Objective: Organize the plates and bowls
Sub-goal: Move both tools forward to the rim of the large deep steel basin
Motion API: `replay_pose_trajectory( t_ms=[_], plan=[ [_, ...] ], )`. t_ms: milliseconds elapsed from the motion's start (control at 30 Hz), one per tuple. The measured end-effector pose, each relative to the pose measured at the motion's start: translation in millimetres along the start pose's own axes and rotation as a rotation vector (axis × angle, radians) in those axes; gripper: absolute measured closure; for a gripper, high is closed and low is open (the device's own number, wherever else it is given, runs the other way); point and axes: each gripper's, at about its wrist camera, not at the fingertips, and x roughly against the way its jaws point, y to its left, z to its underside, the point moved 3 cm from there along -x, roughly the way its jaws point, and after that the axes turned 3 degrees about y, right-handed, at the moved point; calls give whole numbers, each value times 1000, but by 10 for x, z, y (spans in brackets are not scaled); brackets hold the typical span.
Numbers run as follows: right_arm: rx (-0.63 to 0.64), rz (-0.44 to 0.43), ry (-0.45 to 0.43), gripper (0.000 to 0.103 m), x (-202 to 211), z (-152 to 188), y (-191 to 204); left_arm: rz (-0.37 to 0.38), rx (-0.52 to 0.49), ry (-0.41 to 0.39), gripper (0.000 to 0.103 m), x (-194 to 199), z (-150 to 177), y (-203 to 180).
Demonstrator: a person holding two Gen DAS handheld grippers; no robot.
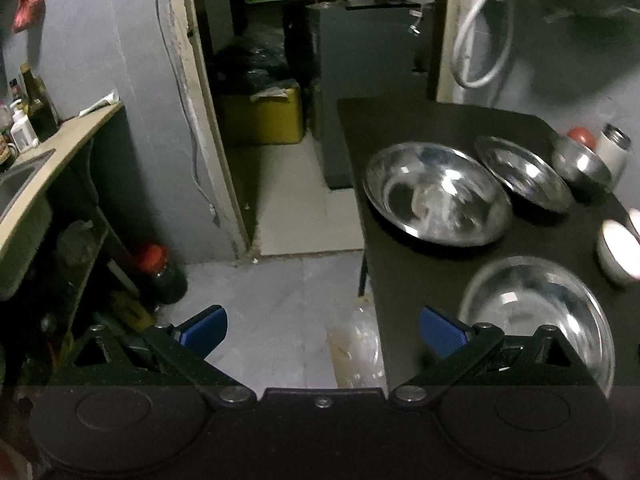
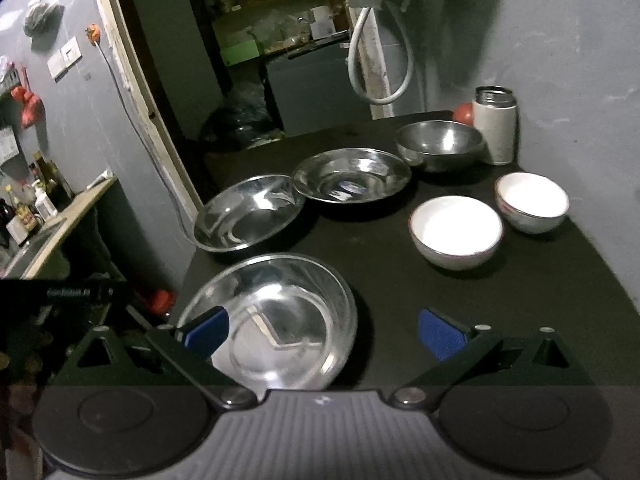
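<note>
Gripper on the right, blue pads spread wide, nothing between them. Hung low over the near edge of the black table, left pad above the rim of the near steel plate, contact not clear.

Gripper on the left, likewise spread wide and empty. Sat off the table's left side, mostly over the floor, right pad just beside that same near plate.

Farther out on the table: left steel plate behind the near one, middle steel plate just beside it with rims seeming to overlap, then a deep steel bowl at the back. To the right, front white bowl and back white bowl, close together but apart. White flask against the wall, next to the steel bowl.

Judged to be the opening step: all dishes lay singly, nothing stacked. Next move probably called for pinching the near plate's thin rim from a low angle, lifting it level and nesting it into another plate. Smooth steel, so likely to slip under a shallow grip.
</note>
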Motion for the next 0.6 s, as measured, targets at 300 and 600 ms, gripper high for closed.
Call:
replay_pose_trajectory(
  t_ms=[300,600],
  plan=[
    [-36,-23,2,0,-348,-204,98,73,-47,-8,1,-351,-652,30],
    [-80,27,32,0,-718,-431,272,257,-165,-19,1,-976,-1126,-89]
  ],
)
